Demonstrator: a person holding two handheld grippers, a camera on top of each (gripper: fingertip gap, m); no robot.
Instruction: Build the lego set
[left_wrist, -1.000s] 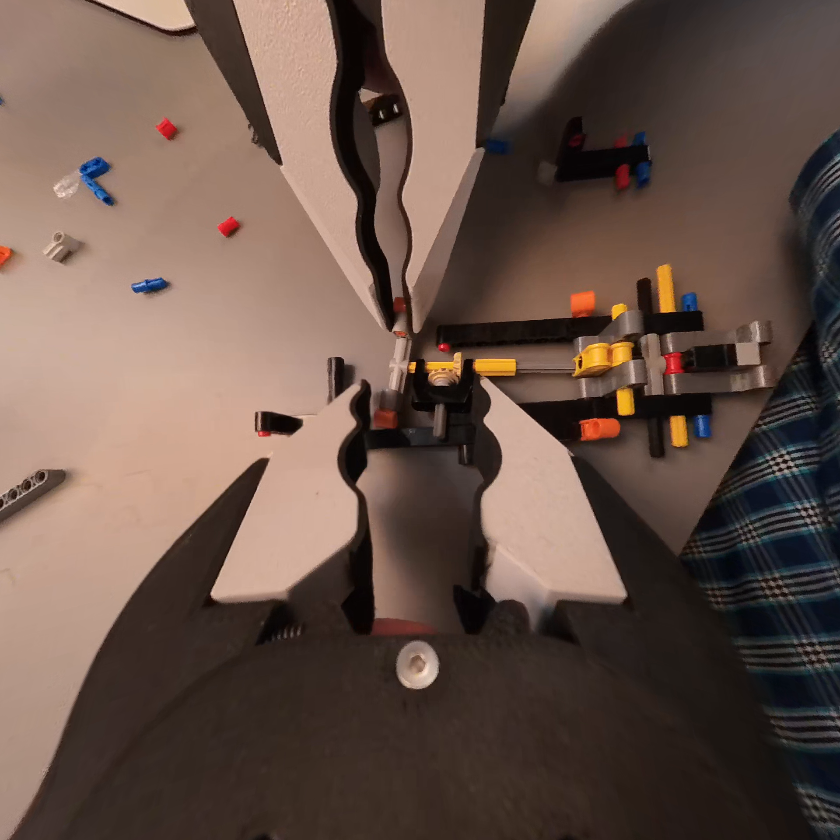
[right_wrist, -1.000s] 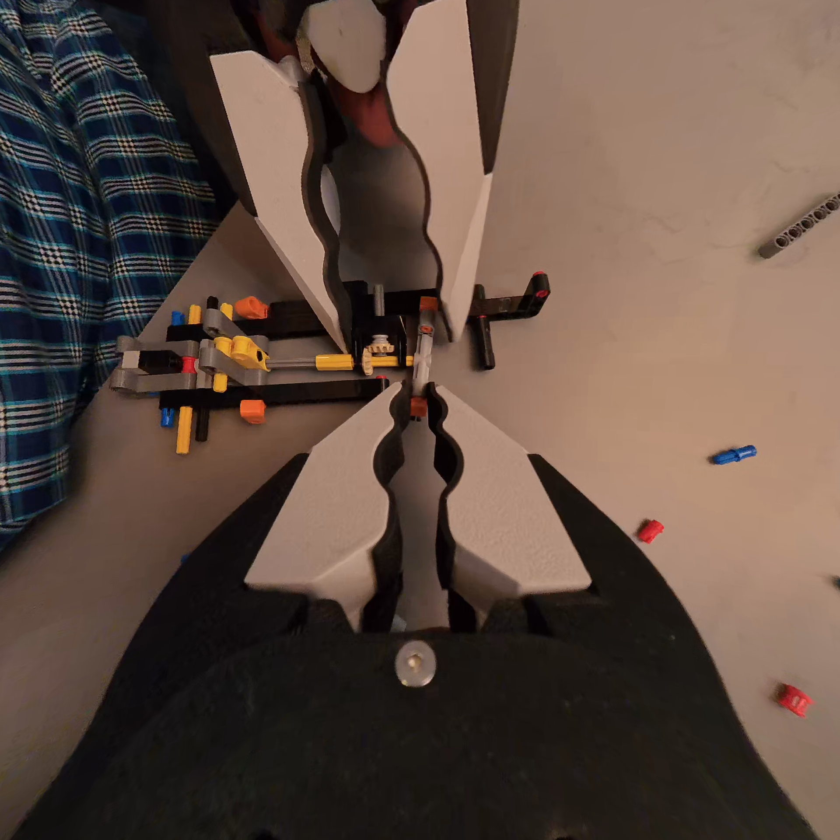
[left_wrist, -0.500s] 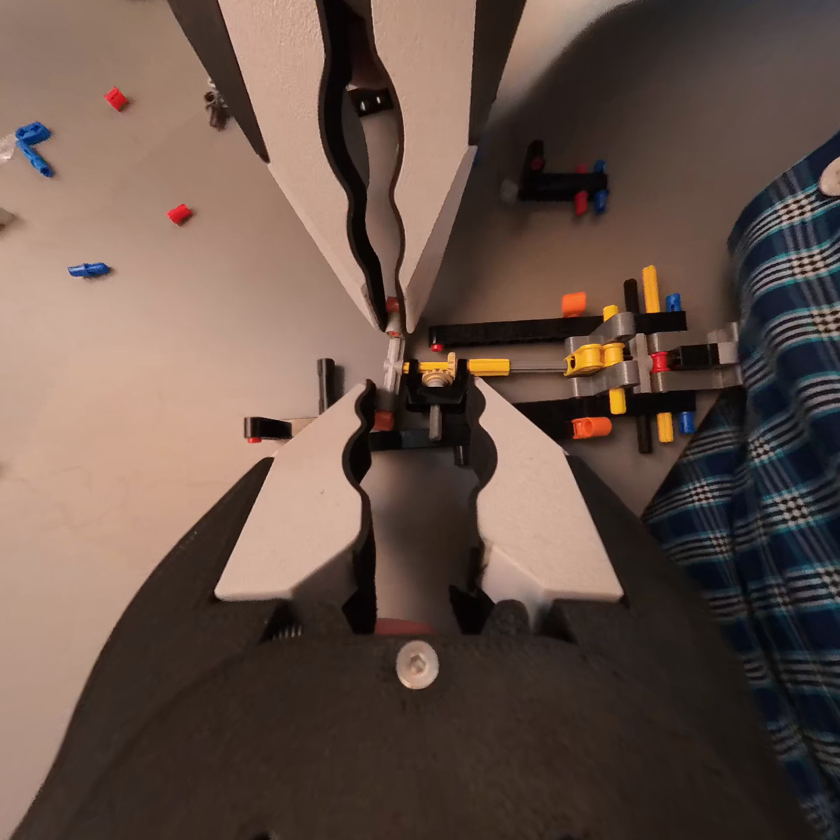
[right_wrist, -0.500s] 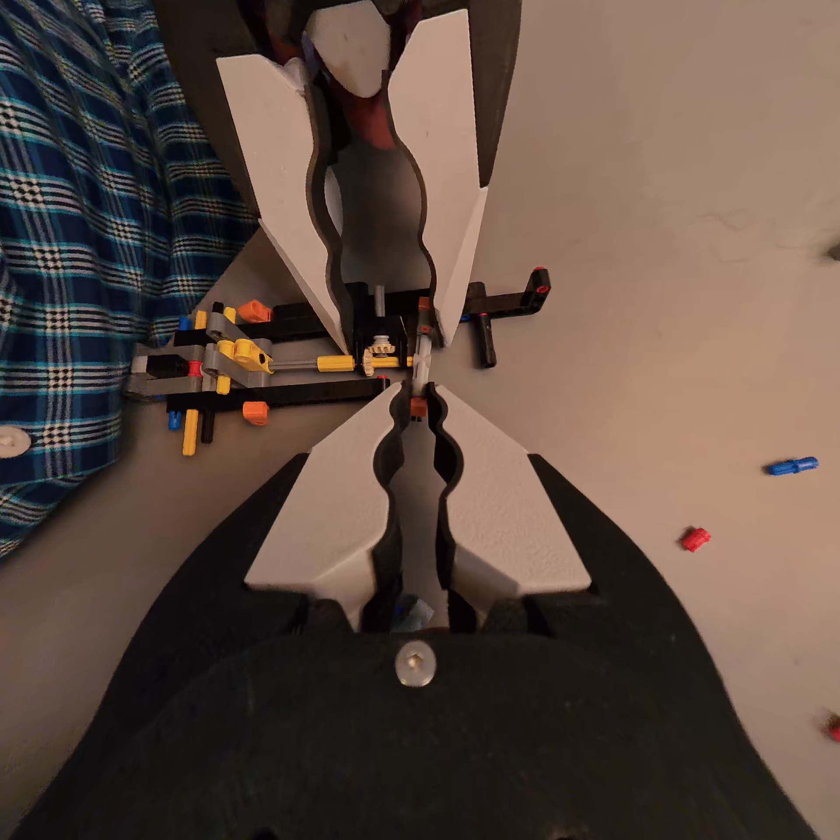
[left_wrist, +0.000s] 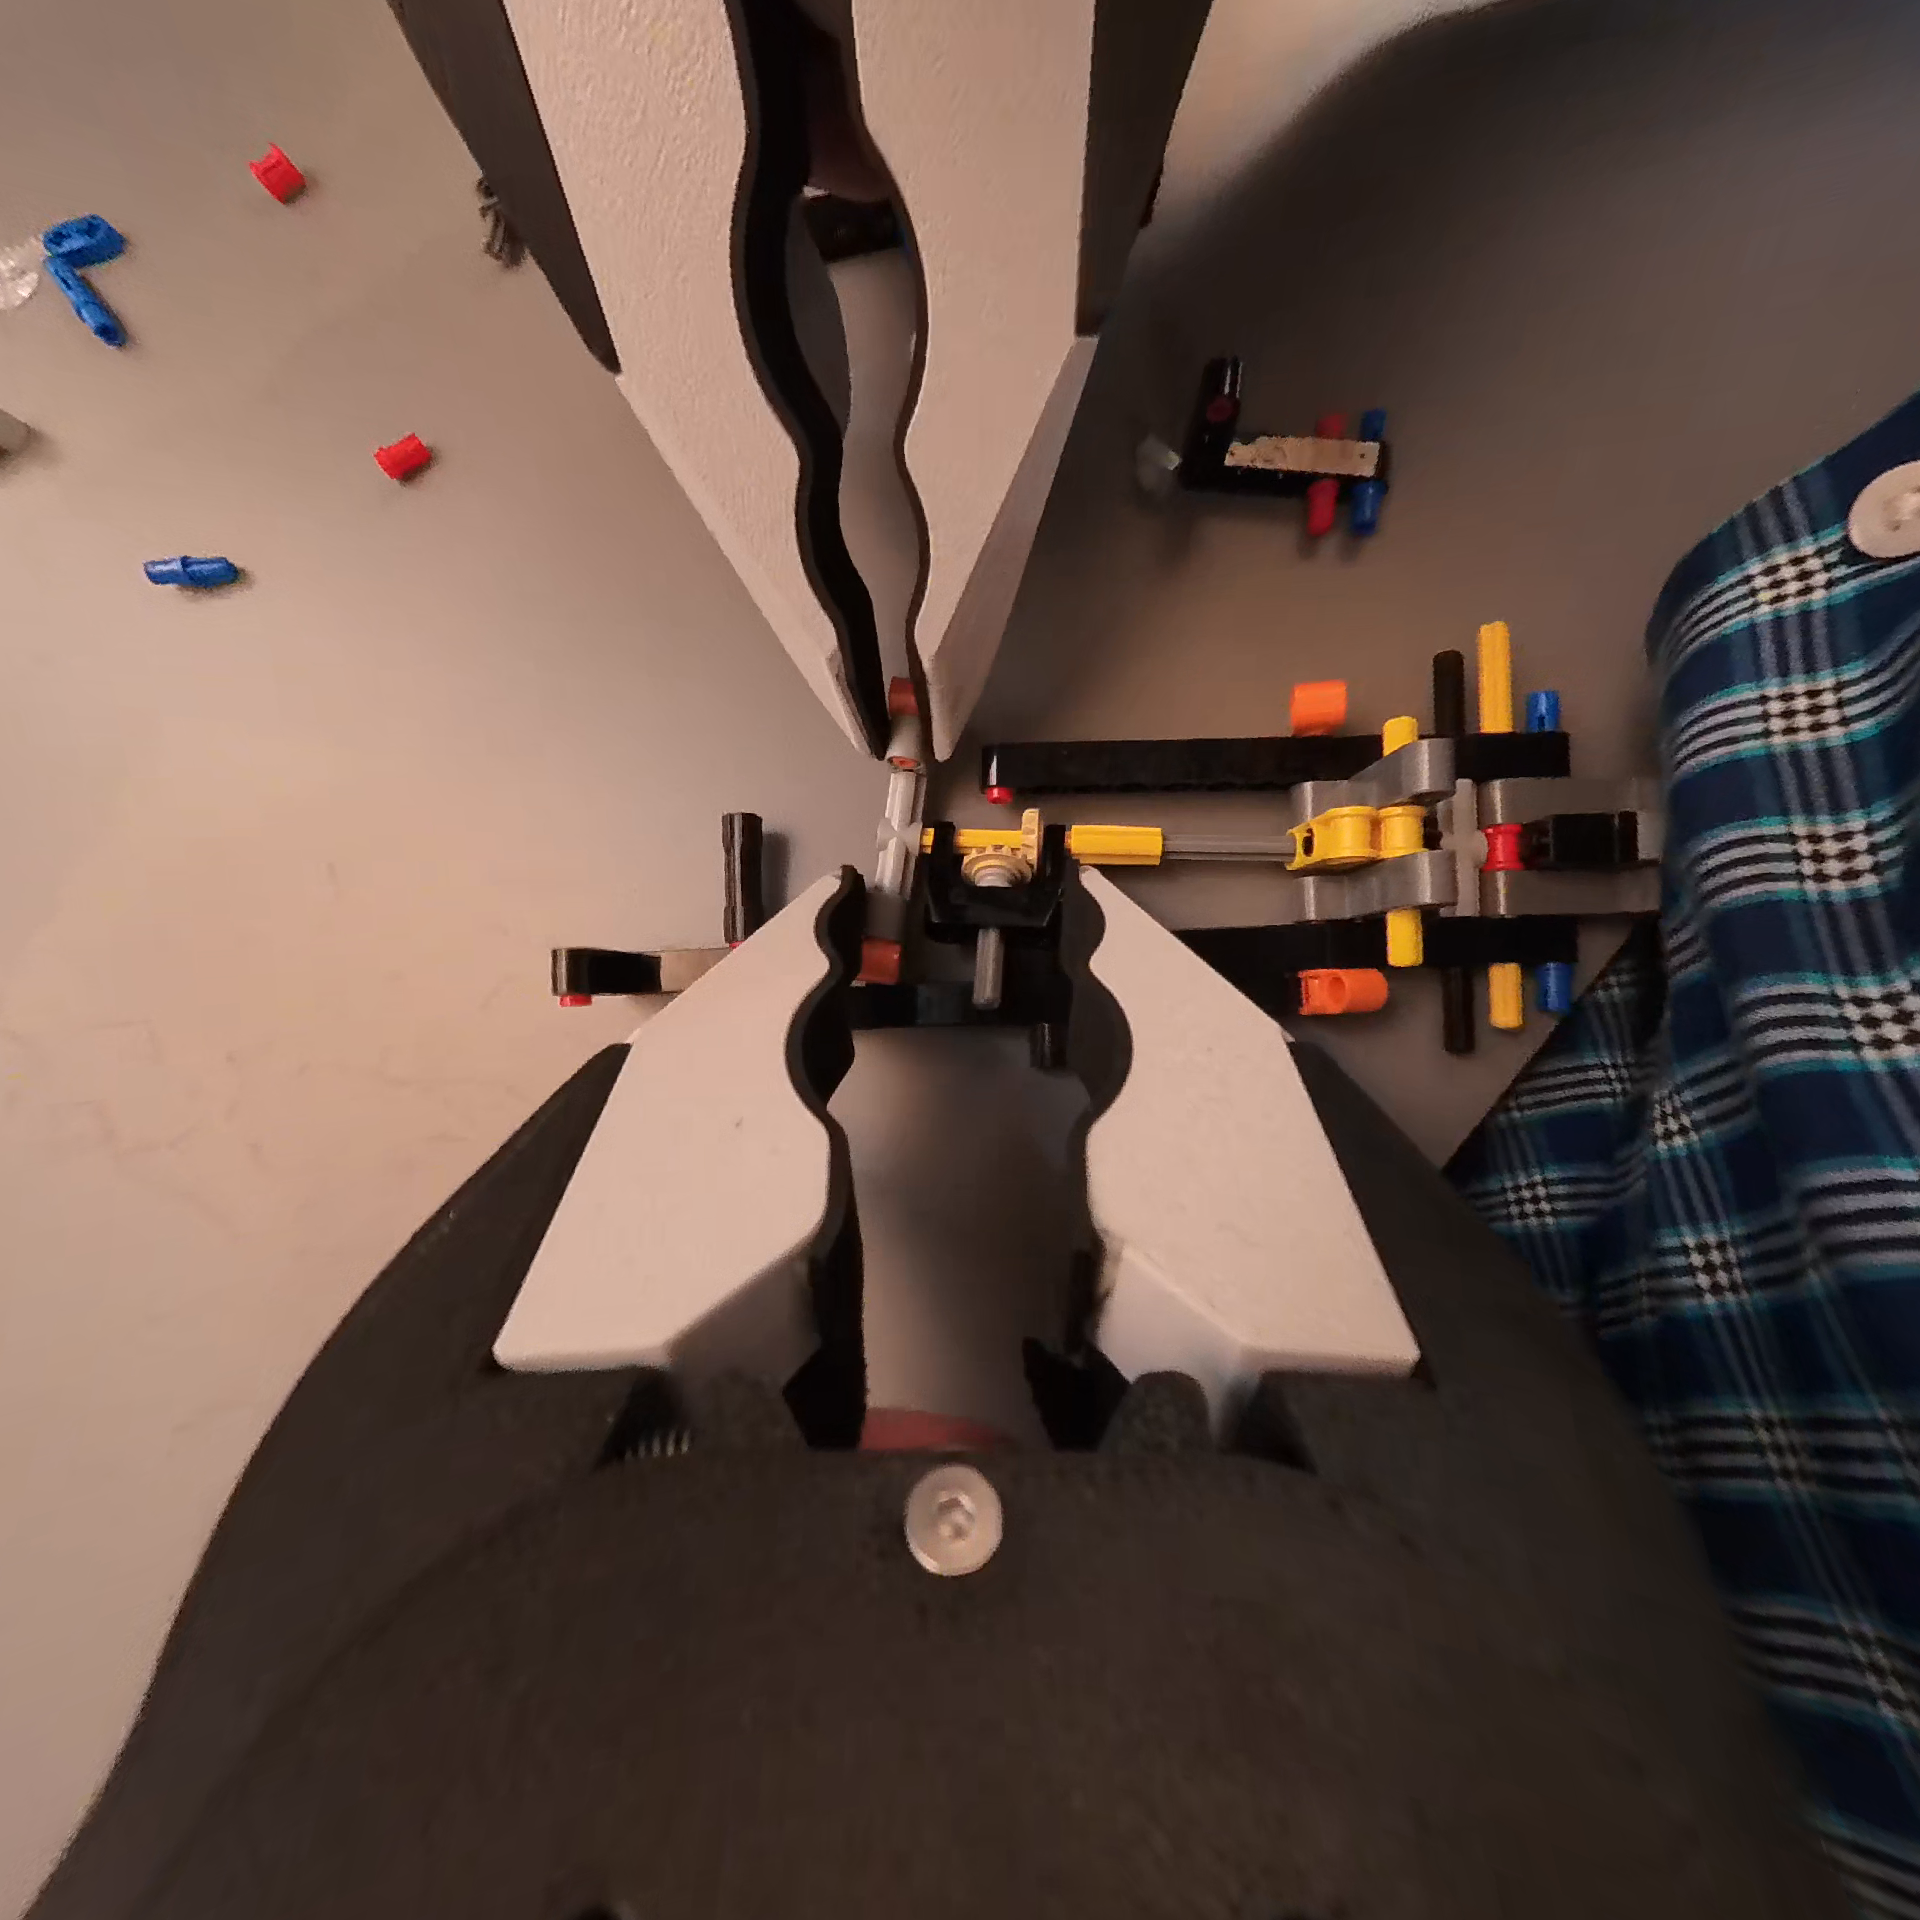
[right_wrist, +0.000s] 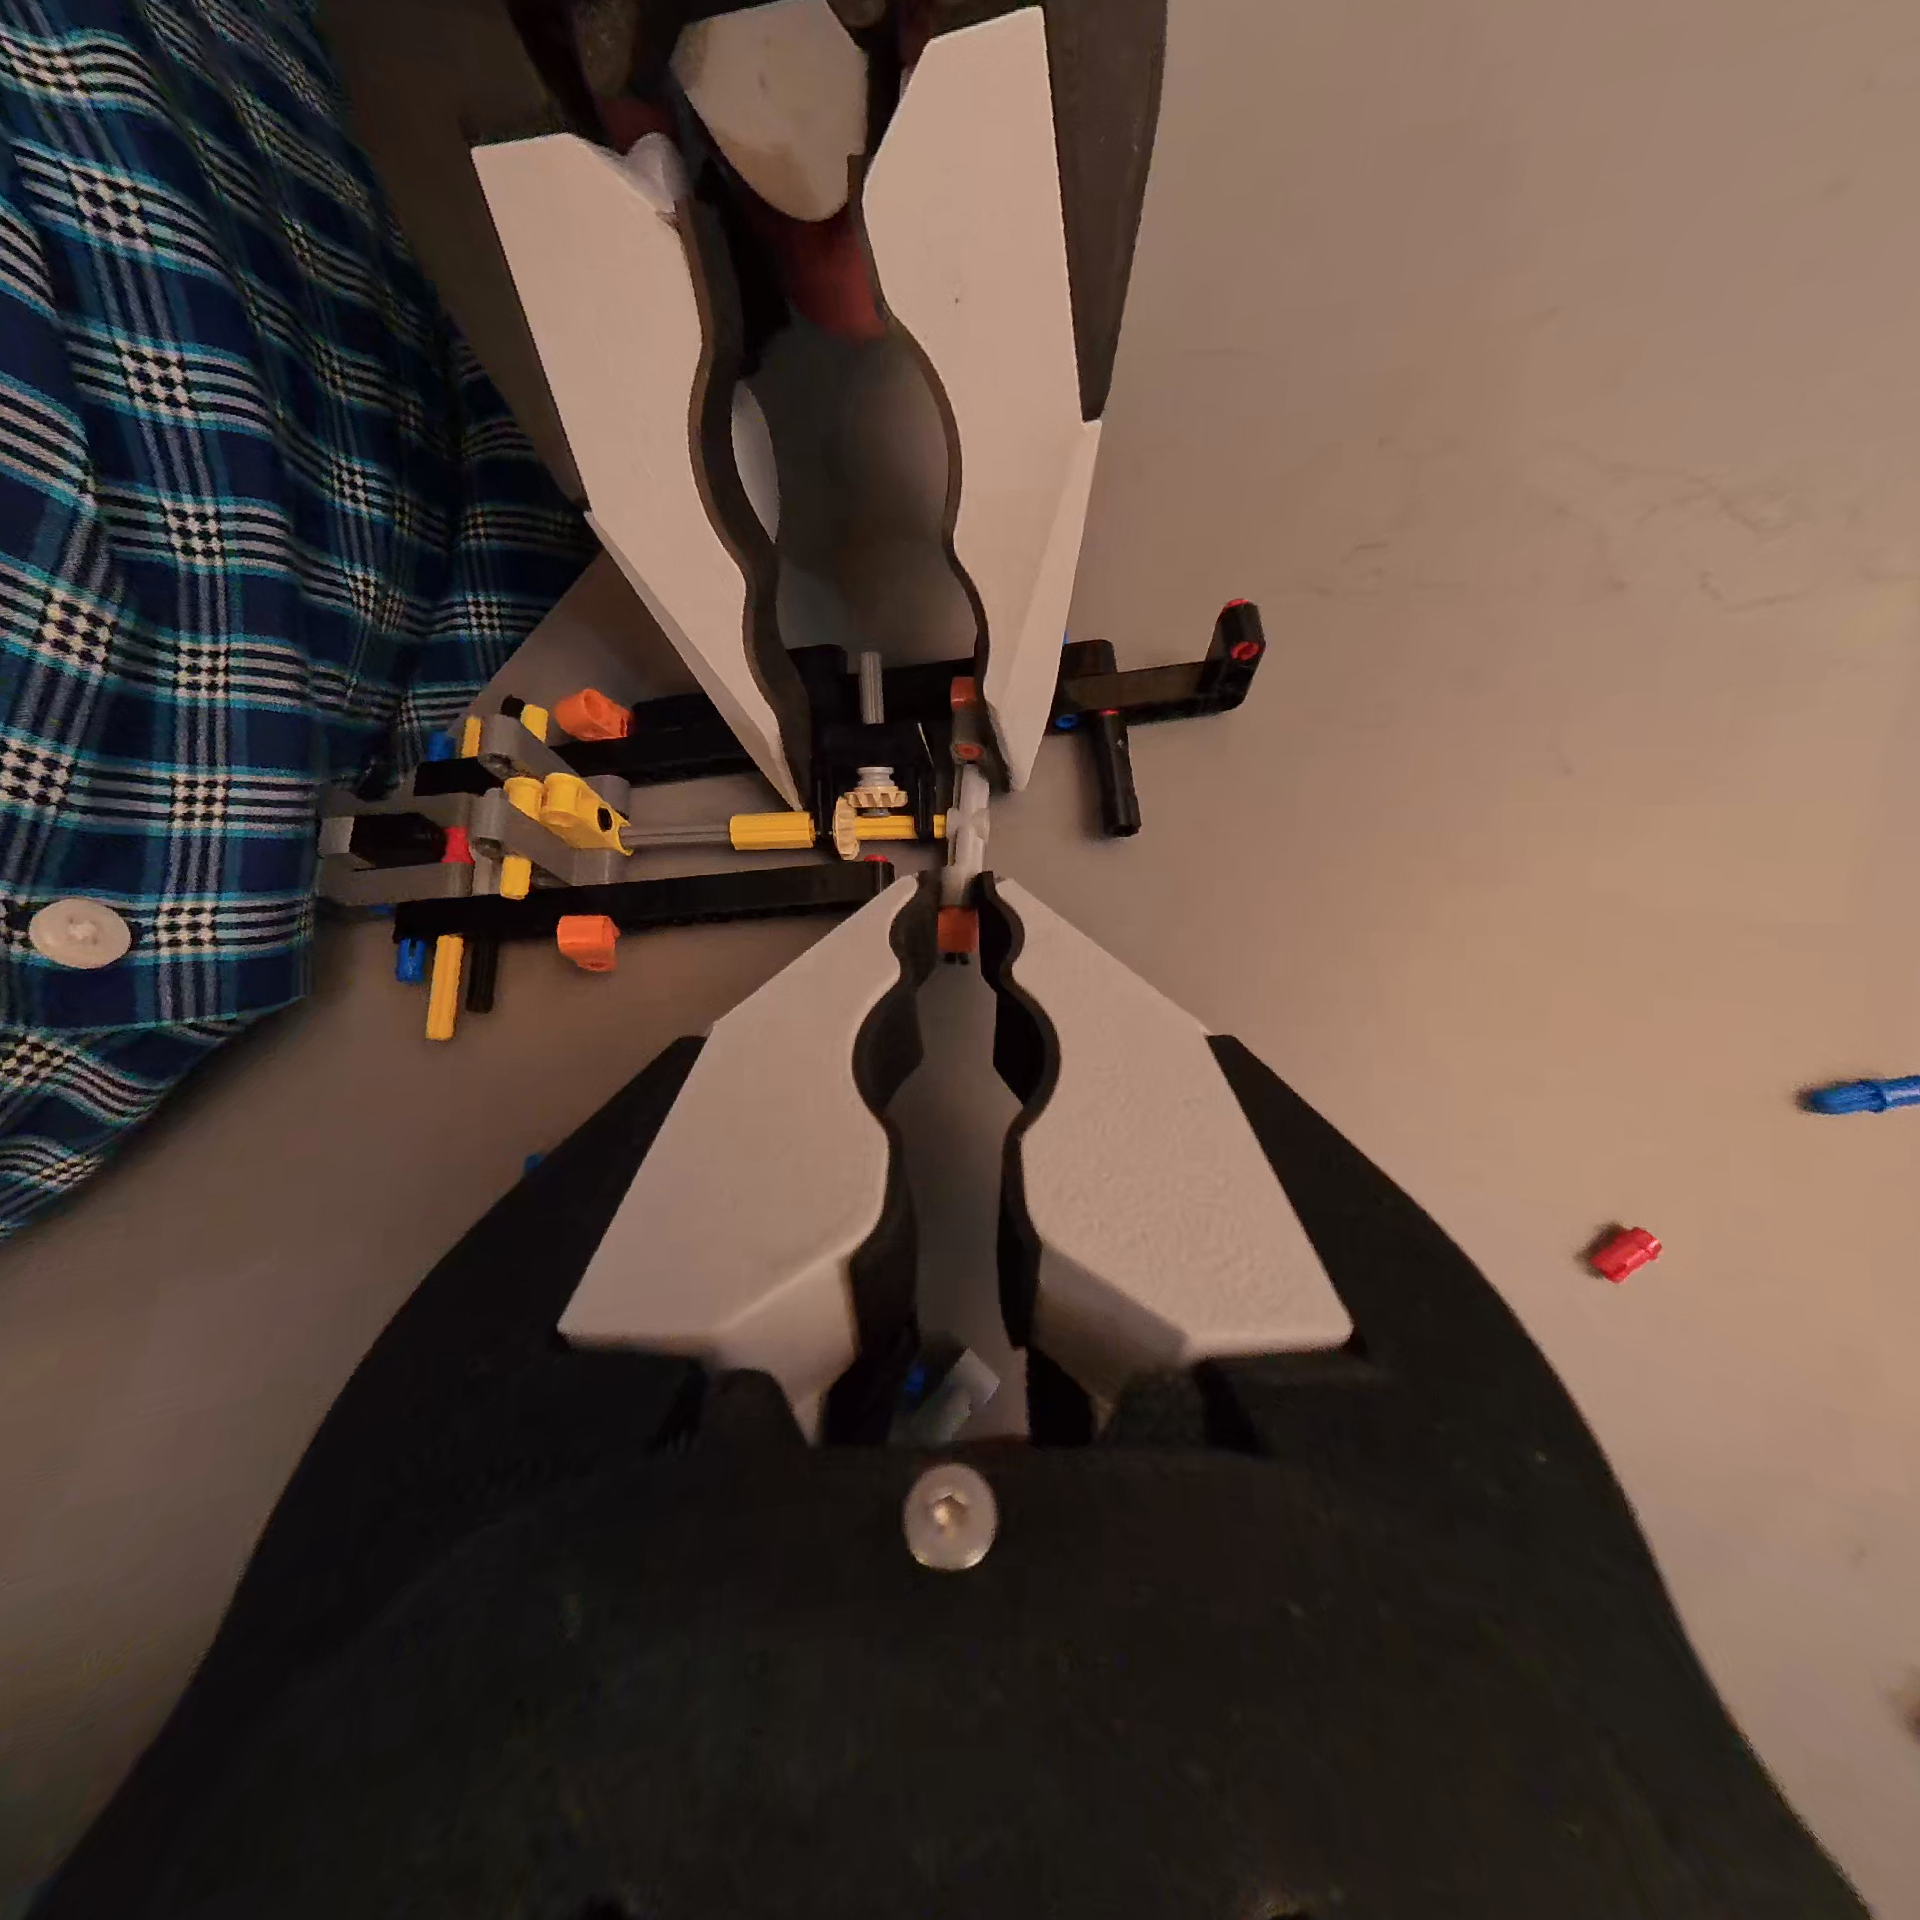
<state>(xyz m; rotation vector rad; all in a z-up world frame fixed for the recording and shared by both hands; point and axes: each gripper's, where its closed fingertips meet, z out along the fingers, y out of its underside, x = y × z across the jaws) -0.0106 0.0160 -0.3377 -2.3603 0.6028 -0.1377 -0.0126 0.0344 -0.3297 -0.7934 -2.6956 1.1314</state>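
Okay, so I've got both grippers nose to nose over the lego assembly (left_wrist: 1195, 842), which lies flat on the beige table (left_wrist: 312, 831) with its long axis running left-right in my left wrist view, far end tucked against a blue plaid sleeve (left_wrist: 1787, 1039).

My left gripper (left_wrist: 961, 914) is partly open, clamped around the black frame block (left_wrist: 997, 914) at the near end of the build, the one with the tan bevel gear (left_wrist: 982, 868) and the yellow axle (left_wrist: 1112, 840) running through it. It looks like the steadying hand.

My right gripper (right_wrist: 951, 914) is pinched almost closed on the orange end (right_wrist: 953, 928) of a light grey axle piece (right_wrist: 966, 821). That piece's long axis runs across the build, roughly in line with both grippers, pointing from my right tips straight toward the left ones. Its other orange end (right_wrist: 963, 694) sits right beside the inner face of the left gripper's finger (right_wrist: 1023, 623). I can't tell if it's seated in the frame or just touching.

So I reckon the move hinges on pushing along that axis, right gripper toward left, and the right one is obviously nearer since it's holding the thing. If it's skewed, it'll probably bind.

No containers anywhere. Spares are loose on the table: red bushes (left_wrist: 402, 457), a blue pin (left_wrist: 190, 542) and a small black sub-assembly (left_wrist: 1278, 457) farther off.
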